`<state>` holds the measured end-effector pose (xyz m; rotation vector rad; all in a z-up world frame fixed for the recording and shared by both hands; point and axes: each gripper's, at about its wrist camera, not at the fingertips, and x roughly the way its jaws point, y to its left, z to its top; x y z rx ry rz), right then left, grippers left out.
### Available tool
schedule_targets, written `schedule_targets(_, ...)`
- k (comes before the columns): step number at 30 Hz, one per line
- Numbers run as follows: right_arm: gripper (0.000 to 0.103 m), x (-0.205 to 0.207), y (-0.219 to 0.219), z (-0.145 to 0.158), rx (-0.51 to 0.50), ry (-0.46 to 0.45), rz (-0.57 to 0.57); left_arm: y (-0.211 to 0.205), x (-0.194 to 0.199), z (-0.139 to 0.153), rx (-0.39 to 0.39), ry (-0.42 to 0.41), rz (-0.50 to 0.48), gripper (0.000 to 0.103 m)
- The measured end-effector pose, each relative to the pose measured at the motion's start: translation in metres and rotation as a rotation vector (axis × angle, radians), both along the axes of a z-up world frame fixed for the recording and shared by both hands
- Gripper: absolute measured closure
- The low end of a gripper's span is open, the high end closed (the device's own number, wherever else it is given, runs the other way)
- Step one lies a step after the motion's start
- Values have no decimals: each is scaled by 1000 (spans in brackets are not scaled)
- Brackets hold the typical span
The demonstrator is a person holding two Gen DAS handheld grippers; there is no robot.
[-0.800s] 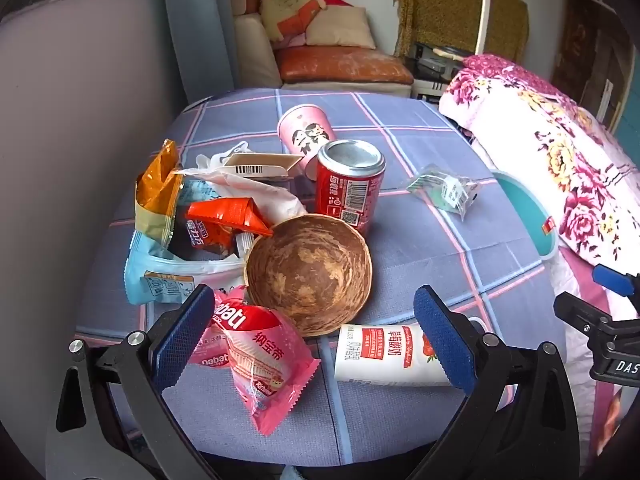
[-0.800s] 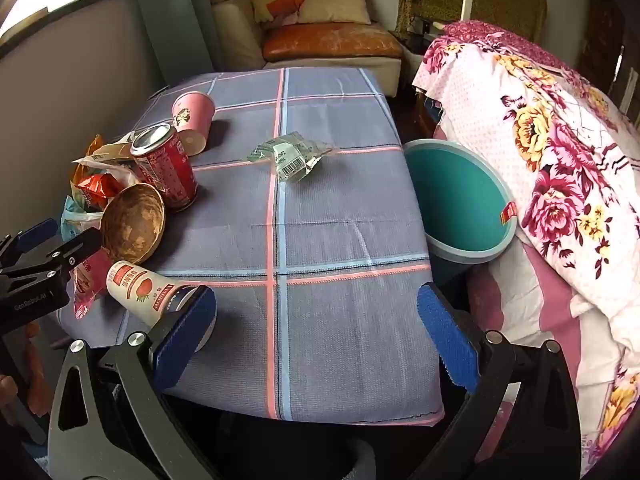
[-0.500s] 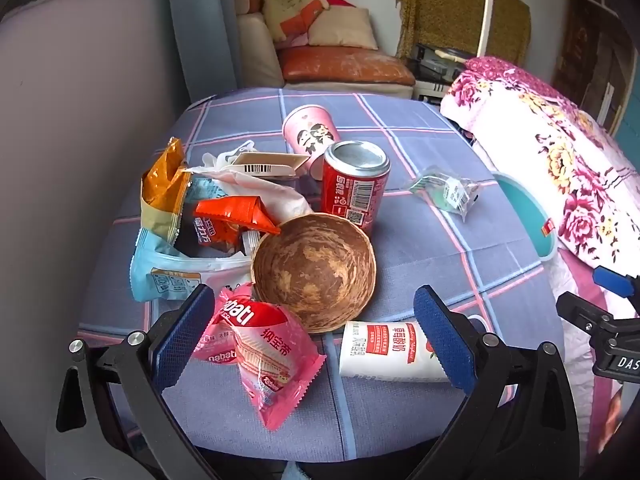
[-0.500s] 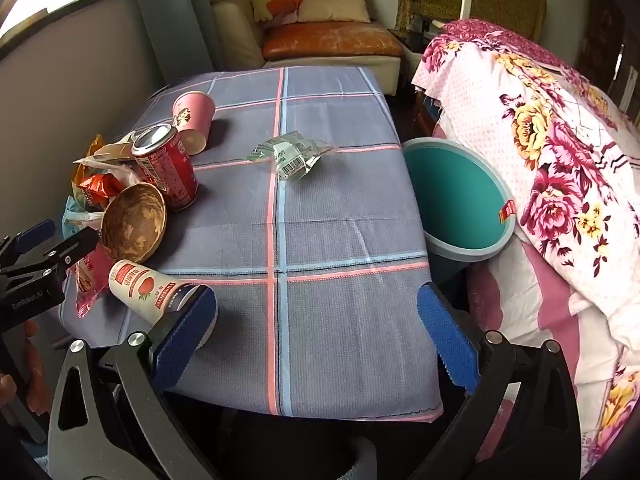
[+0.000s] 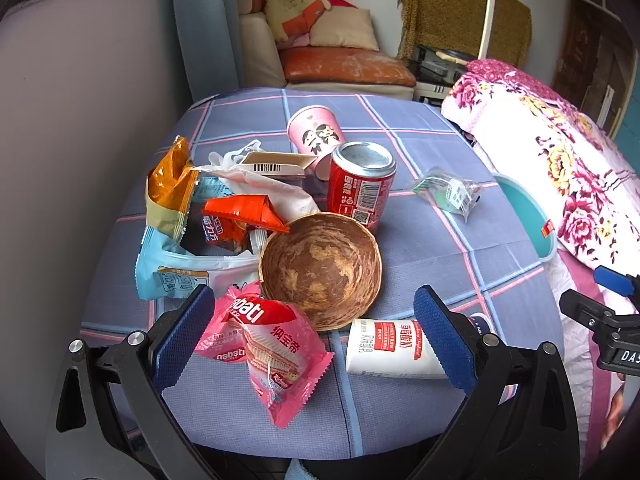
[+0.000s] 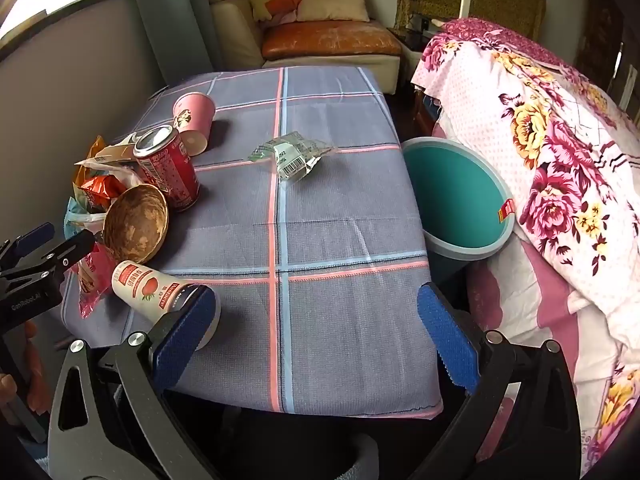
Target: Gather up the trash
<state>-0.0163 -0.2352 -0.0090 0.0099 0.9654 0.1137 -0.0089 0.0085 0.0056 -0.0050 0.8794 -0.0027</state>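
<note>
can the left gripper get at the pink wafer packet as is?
Probably yes. The pink wafer packet lies flat at the near table edge, right ahead of the open left gripper, nothing on top. The brown bowl sits just behind it and the yogurt cup beside, so approach low.

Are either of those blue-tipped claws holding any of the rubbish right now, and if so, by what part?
No. The left gripper and the right gripper are both wide open and hold nothing. The pink wafer packet and yogurt cup lie loose on the table.

On the table (image 6: 340, 240) lie one red can (image 5: 361, 184), one pink cup (image 5: 316, 134), one brown bowl (image 5: 320, 268), one yogurt bottle (image 5: 390, 348) and one pink wafer packet (image 5: 268, 344).
</note>
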Motion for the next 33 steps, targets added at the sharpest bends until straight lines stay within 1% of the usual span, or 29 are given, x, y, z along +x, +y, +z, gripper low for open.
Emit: schedule_targets(33,6,4,4,-5,-10,26,7,5,2,-8,-5,6,9,4)
